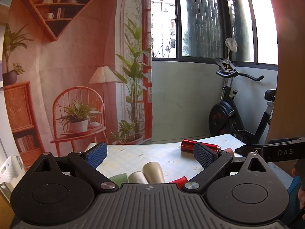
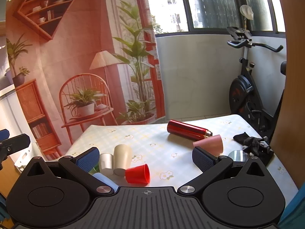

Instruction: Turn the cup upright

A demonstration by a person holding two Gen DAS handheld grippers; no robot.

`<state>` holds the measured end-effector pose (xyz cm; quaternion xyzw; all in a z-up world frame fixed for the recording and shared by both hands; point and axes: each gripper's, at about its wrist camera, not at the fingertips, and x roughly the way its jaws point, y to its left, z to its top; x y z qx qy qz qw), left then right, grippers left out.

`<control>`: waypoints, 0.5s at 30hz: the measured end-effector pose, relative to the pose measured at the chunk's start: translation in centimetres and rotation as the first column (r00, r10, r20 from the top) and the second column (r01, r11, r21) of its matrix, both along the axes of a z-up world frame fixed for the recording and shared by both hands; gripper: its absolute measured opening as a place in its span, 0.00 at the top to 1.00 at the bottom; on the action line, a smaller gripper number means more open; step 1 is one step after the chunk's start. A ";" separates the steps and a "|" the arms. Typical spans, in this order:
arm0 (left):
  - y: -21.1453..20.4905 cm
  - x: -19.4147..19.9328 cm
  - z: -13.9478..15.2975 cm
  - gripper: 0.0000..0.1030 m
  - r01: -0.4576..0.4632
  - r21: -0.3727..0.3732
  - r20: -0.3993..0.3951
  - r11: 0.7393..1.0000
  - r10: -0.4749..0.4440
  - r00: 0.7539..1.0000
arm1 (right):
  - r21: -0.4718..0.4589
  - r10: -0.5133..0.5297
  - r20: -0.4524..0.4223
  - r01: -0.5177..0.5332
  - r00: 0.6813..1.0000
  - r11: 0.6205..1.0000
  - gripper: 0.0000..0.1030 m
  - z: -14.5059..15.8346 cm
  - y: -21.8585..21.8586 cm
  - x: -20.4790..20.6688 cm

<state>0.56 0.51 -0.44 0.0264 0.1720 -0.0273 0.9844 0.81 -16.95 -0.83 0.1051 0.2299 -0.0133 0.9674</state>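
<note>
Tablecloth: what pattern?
Pale check with small white flowers on the tablecloth; the right wrist view shows it best.

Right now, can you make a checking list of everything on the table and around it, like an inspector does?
Surface: table under a pale flower-print cloth.
Job's things: red cup, beige cup, white cup, pink cup and blue cup all lie on their sides; a green cup is partly hidden.
Clutter: red flask lying down, silver lid, black glove.
Grippers: left gripper and right gripper both open, holding nothing.
Cables: nothing seen.
Surroundings: exercise bike, printed room backdrop, windows.
</note>
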 end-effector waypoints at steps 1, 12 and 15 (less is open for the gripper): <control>0.1 0.2 -0.1 0.04 0.001 -0.006 -0.002 1.000 -0.001 1.000 | 0.002 0.000 -0.003 0.000 1.000 1.000 0.00 -0.1 0.0 0.2; -0.5 3.5 -3.2 0.04 -0.026 -0.031 -0.023 0.999 0.026 0.999 | 0.040 0.035 -0.027 -0.034 0.999 0.999 0.00 -5.0 -0.1 4.4; 0.0 4.9 -4.2 0.05 -0.036 -0.030 -0.050 0.999 0.034 0.998 | 0.048 0.071 -0.050 -0.068 0.996 0.997 0.00 -6.8 0.3 6.0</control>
